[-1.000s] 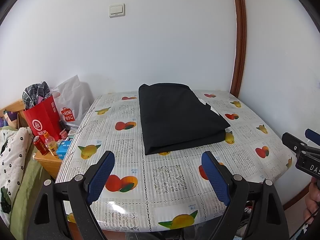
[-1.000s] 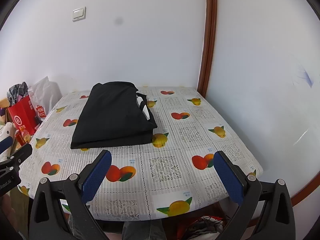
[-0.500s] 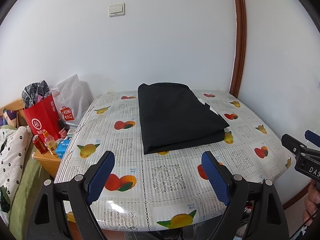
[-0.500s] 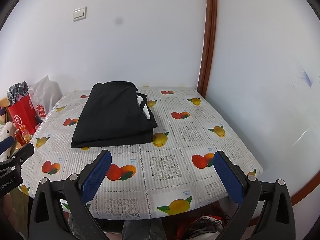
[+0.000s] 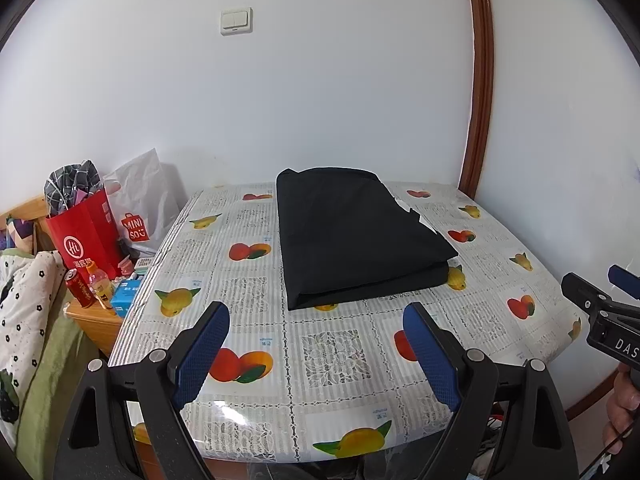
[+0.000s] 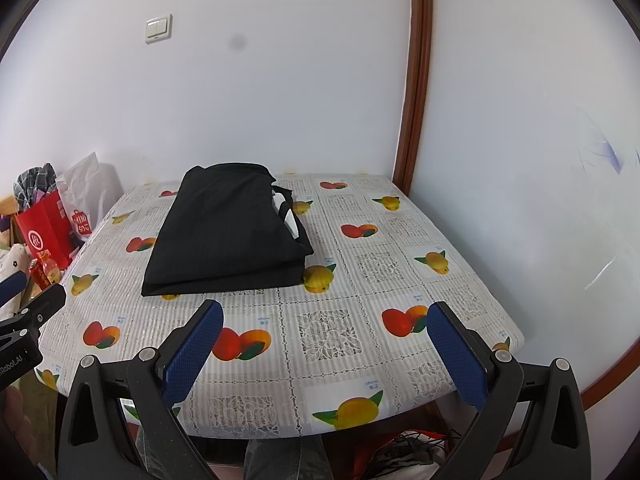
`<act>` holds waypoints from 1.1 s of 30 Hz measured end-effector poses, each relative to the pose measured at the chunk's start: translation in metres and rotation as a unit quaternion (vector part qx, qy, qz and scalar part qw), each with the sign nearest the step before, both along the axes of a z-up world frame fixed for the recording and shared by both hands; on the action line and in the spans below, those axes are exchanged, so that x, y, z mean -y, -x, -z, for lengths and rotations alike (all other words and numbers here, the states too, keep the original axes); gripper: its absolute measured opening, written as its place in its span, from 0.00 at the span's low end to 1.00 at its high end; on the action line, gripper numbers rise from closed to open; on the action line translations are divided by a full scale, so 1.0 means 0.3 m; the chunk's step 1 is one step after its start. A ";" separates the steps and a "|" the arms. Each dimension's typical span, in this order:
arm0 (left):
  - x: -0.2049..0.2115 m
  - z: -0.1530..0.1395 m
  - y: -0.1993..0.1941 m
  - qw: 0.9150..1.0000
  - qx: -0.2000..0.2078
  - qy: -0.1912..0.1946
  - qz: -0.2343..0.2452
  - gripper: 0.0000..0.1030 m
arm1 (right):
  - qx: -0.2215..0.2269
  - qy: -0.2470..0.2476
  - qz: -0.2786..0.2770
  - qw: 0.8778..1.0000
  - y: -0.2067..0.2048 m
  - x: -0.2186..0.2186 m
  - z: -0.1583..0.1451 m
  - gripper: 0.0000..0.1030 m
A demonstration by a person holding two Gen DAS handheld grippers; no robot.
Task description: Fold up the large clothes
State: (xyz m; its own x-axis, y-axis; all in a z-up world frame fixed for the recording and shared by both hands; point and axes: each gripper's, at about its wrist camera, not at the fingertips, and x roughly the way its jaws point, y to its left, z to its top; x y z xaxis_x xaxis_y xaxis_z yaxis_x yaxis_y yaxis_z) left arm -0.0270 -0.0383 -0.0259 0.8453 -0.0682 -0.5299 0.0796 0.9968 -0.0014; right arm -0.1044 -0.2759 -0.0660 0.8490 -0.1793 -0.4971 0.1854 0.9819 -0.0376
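A black garment lies folded into a neat rectangle on the far middle of the table, which has a fruit-print cover. It also shows in the right wrist view, with a white label at its right edge. My left gripper is open and empty, held back over the table's near edge, well short of the garment. My right gripper is open and empty, also over the near edge. Each gripper shows at the side of the other's view.
White walls and a brown wooden trim close the back and right. Left of the table stand a red paper bag, a white Miniso bag, a can and bottle on a wooden stand, and bedding.
Both grippers have drawn back a little from the table. The folded garment has not moved.
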 end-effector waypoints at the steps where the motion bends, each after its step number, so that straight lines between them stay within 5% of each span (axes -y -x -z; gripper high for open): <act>1: 0.000 0.000 0.002 1.000 0.000 0.000 -0.001 0.85 | 0.000 0.000 0.000 1.000 0.001 -0.001 0.000 0.97; 33: 0.002 0.002 -0.001 1.000 0.000 0.004 -0.004 0.85 | -0.005 0.000 -0.003 1.000 -0.005 0.005 0.012 0.97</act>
State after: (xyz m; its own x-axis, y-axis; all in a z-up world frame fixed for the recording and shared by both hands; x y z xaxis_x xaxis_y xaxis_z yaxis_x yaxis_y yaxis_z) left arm -0.0267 -0.0390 -0.0266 0.8454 -0.0661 -0.5301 0.0721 0.9974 -0.0094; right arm -0.1030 -0.2775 -0.0697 0.8453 -0.1744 -0.5050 0.1794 0.9830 -0.0393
